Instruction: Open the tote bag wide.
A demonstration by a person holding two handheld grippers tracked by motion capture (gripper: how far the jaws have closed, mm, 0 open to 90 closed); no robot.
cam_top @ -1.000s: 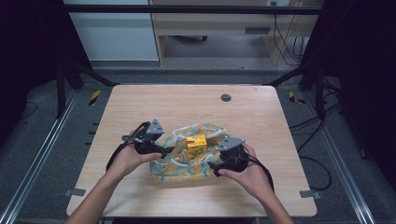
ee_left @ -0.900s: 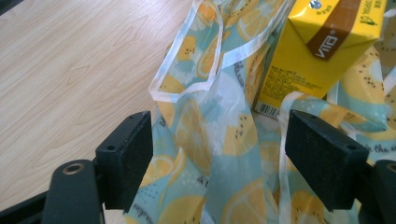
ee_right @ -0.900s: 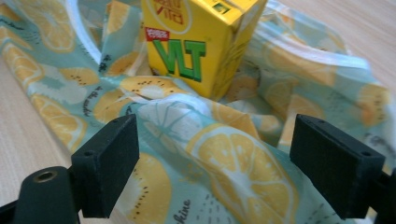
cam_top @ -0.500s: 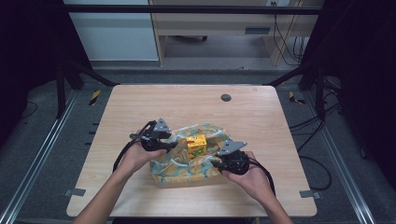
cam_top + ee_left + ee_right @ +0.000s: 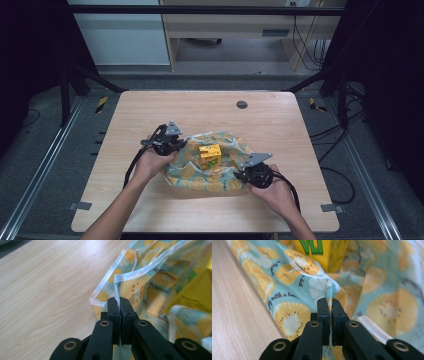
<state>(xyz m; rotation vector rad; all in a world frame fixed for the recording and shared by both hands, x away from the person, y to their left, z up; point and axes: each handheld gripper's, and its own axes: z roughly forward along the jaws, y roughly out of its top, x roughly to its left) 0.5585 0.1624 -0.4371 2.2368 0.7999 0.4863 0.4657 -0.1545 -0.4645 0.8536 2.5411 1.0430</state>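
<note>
High view has the yellow carton (image 5: 210,155) standing mid-cloth (image 5: 200,175) on the worktop (image 5: 150,107), with the left gripper (image 5: 176,146) at the carton's left and the right gripper (image 5: 246,172) at its near right. Both jaws have just been closing and now pinch cloth edges tight. I'd lift both evenly so the carton stays centered. The gripper views show each pinched hem; up top it's hidden.

Both pairs of jaws, open a second ago, have just been closing and now pinch the fruit-print cloth (image 5: 210,172). The left gripper (image 5: 119,305) clamps its white hem on the far-left side; the right gripper (image 5: 330,307) sits lower and grips a fold near the right corner.
</note>
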